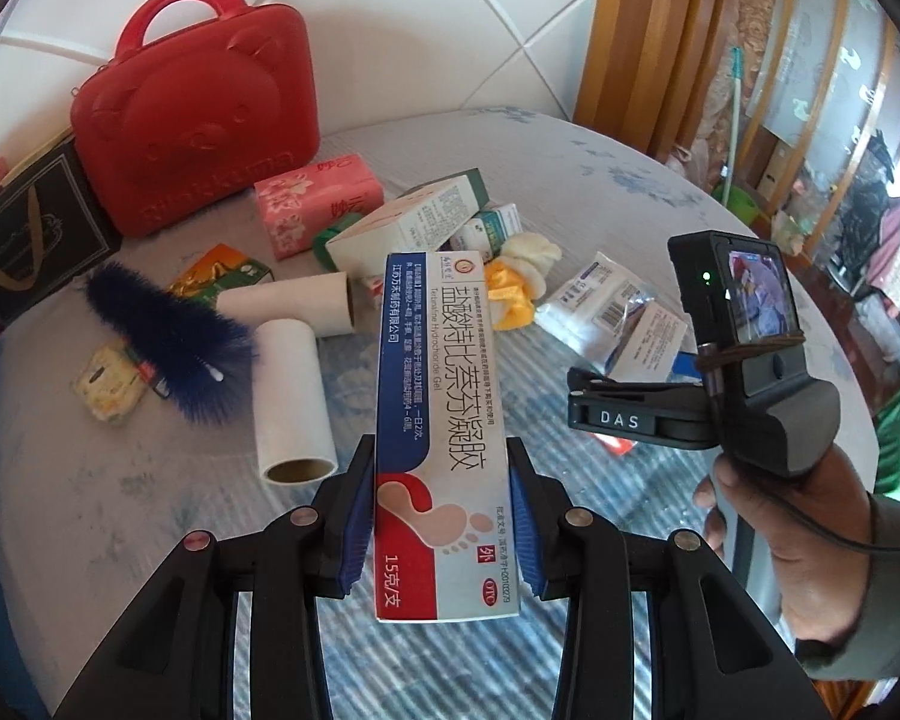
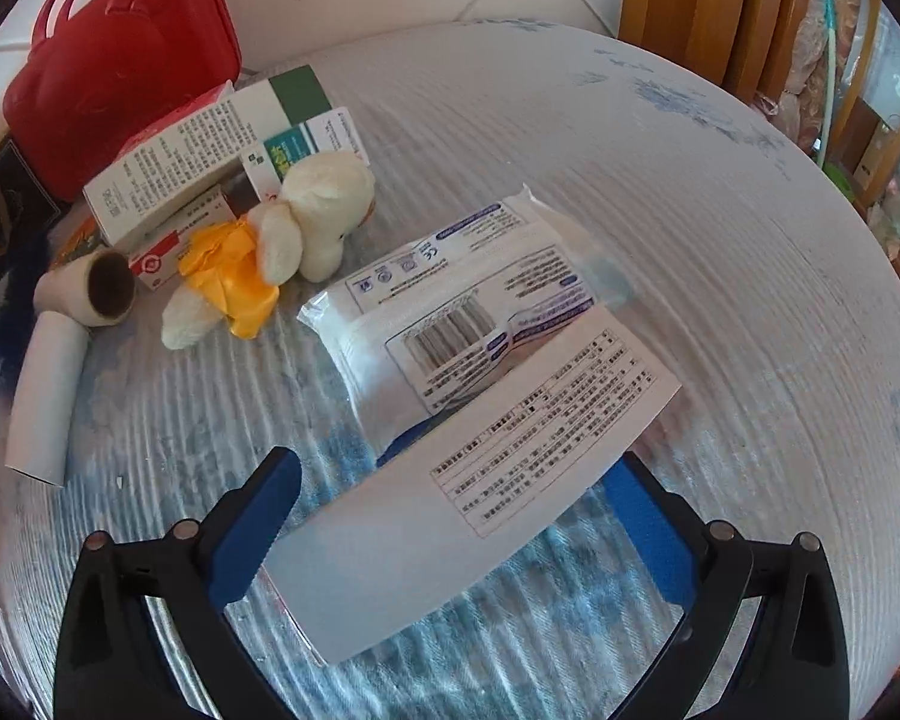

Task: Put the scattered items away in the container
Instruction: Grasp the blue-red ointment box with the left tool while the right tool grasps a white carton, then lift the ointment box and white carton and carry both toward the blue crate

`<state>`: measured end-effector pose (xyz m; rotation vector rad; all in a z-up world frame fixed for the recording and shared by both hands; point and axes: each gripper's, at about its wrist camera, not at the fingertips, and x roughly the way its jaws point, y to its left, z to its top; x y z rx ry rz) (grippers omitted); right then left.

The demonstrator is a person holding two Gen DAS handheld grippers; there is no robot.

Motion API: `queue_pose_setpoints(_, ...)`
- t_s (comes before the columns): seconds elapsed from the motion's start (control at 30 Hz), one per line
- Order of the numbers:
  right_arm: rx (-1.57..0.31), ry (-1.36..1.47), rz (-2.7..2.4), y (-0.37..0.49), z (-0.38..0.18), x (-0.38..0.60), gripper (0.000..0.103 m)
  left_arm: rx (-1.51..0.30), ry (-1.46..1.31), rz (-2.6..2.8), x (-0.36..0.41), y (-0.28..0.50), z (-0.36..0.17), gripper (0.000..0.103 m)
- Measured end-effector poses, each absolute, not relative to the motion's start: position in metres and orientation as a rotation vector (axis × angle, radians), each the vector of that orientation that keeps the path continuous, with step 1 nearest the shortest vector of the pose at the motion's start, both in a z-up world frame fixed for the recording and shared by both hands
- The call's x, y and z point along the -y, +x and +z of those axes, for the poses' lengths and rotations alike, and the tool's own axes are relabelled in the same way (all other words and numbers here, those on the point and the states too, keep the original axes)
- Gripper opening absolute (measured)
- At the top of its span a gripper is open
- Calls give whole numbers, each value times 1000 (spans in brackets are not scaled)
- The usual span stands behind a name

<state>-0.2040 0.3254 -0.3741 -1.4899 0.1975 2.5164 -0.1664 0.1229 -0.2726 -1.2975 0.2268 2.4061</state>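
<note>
My left gripper (image 1: 444,510) is shut on a long white, blue and red ointment box (image 1: 441,396) with a footprint picture, held above the table. A closed red bear-face case (image 1: 195,120) stands at the far left; it also shows in the right wrist view (image 2: 120,72). My right gripper (image 2: 450,516) is open, its blue pads on either side of a flat white box (image 2: 468,498) with a printed table that lies on the table. Beyond it lies a white plastic packet (image 2: 444,312). The right gripper shows in the left wrist view (image 1: 624,414) low over that box.
Two white paper rolls (image 1: 294,396), a blue fluffy brush (image 1: 168,342), a pink tissue pack (image 1: 315,204), several medicine boxes (image 1: 408,222), a plush toy with yellow cloth (image 2: 282,240) and a dark box (image 1: 30,240) lie scattered on the round table (image 2: 690,300). A wooden panel (image 1: 648,30) stands behind.
</note>
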Motion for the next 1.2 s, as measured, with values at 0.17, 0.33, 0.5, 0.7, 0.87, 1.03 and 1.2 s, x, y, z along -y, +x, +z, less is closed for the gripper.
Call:
queue_pose_setpoints(0.17,-169,-1476,2562,-196,-368,-329,61,-204,-1308,2419,-114,-165,-273,38)
queue_pose_setpoints(0.33,-203,-1533,2565,-188,-363,-344,43,-176,-1293,2416,-119,-161,-269,38)
queue_pose_setpoints(0.5,-188,-1561,2572,-173,-353,-353,42,-162,-1274,2407,-128,-155,-260,38)
queue_pose_setpoints(0.7,-163,-1555,2601,-157,-328,-361,42,-163,-1236,2420,-135,-148,-242,38)
queue_pose_setpoints(0.87,-127,-1538,2636,-142,-295,-363,42,-158,-1204,2436,-139,-140,-221,38)
queue_pose_setpoints(1.03,-101,-1496,2671,-129,-259,-368,42,-148,-1147,2456,-140,-126,-194,38)
queue_pose_setpoints(1.2,-64,-1442,2716,-111,-218,-368,42,-127,-1092,2489,-137,-111,-164,38)
